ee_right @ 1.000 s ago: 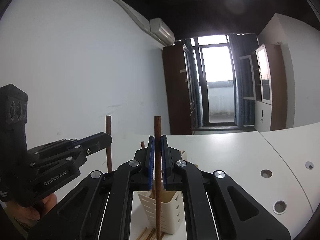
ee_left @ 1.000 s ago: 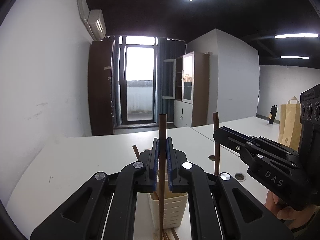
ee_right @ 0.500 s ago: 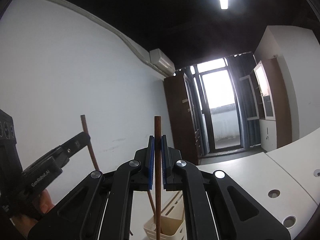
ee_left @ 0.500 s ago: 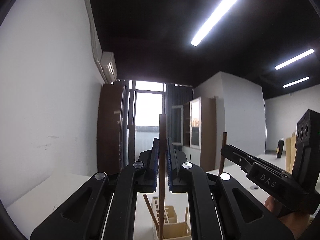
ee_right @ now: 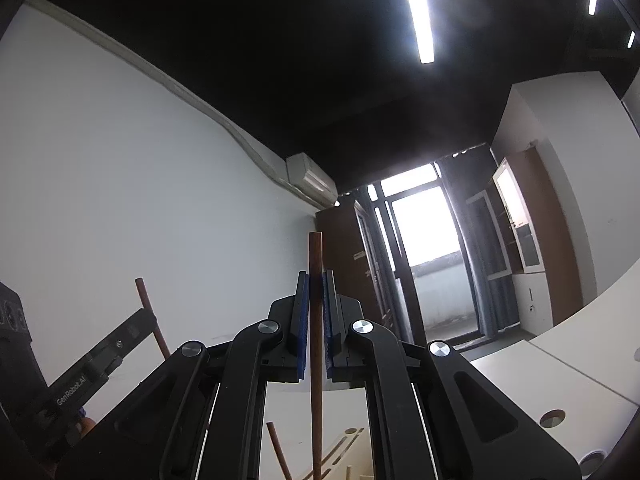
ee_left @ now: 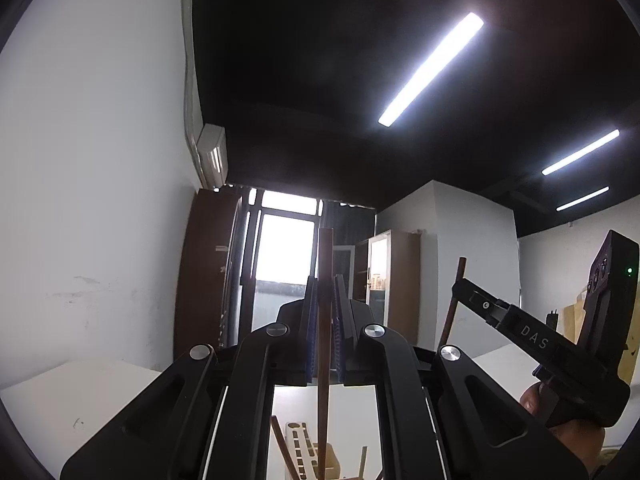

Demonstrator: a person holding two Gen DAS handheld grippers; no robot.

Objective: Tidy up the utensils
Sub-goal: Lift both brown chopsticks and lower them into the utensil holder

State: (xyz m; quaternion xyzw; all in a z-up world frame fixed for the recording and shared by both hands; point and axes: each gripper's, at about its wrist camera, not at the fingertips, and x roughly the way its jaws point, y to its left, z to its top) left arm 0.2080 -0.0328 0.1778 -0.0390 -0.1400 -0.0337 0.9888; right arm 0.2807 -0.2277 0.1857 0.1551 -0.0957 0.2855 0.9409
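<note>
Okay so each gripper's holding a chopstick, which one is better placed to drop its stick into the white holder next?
Probably left: its hand-held gripper grips a chopstick whose lower end hangs over the holder. The right chopstick also nears it, so it's close.

The left gripper (ee_left: 325,300) sits low in its own view, a chopstick (ee_left: 324,340) standing upright between its pads. Below it, on the white table (ee_left: 80,392), is the utensil holder (ee_left: 304,452), another stick leaning in it. To the right, the right gripper (ee_left: 460,284) pinches a second chopstick (ee_left: 454,304), tilted. Behind, a doorway (ee_left: 284,264) stands between a cabinet (ee_left: 204,272) on the left and a cupboard (ee_left: 394,280) on the right. An air conditioner (ee_left: 212,156) hangs high on the left wall.
</note>
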